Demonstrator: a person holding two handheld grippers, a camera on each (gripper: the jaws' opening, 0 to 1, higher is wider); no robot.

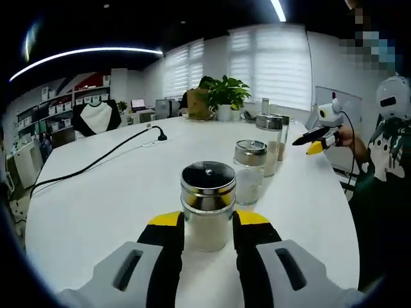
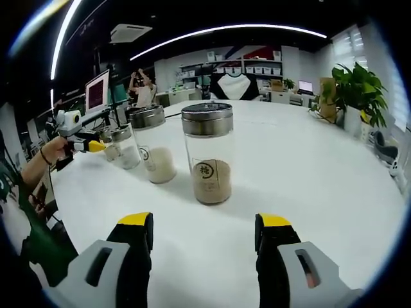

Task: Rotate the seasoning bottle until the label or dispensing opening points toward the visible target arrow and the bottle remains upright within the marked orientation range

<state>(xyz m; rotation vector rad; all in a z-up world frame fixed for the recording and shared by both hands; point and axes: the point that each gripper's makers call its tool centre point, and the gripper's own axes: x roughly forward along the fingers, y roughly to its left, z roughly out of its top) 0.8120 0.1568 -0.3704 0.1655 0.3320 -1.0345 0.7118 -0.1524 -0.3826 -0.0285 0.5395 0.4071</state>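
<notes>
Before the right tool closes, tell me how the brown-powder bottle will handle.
The brown-powder bottle stands tall and narrow, so a high push may tip it. Its clear walls look smooth, probably slippery. It is under half full, likely light, beyond the open right tool.

My left gripper (image 1: 207, 221) shows black jaws tipped yellow on a pale grey body. The seasoning bottle (image 1: 207, 204) is clear glass, silver lid with a black top, whitish contents. Another bottle (image 2: 208, 154) holds tan powder behind a dark-printed label. The table (image 1: 109, 192) is white.
</notes>
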